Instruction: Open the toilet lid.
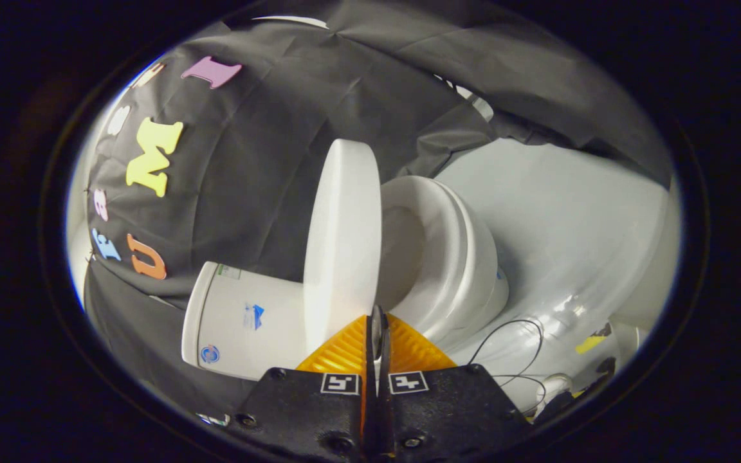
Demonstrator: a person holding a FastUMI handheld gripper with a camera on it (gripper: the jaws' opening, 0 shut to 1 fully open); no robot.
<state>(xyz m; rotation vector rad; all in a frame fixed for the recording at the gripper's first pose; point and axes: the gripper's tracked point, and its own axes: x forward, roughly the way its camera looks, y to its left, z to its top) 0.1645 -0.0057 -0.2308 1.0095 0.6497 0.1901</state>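
Note:
The white toilet appears turned on its side in the gripper view. Its lid [342,238] is lifted well off the seat [438,218] and stands partway toward the tank [242,321]. The open bowl [402,251] shows between lid and seat. My gripper [377,321] is shut, its fingers pressed together with nothing visible between them. The tips rest right at the lid's free rim, on the side that faces the bowl.
Glossy white floor [570,225] spreads beyond the bowl. Thin black cables [512,347] and a strip of yellow tape [592,341] lie on it near the fingers. Black booth cloth [261,161] hangs behind the tank and lid.

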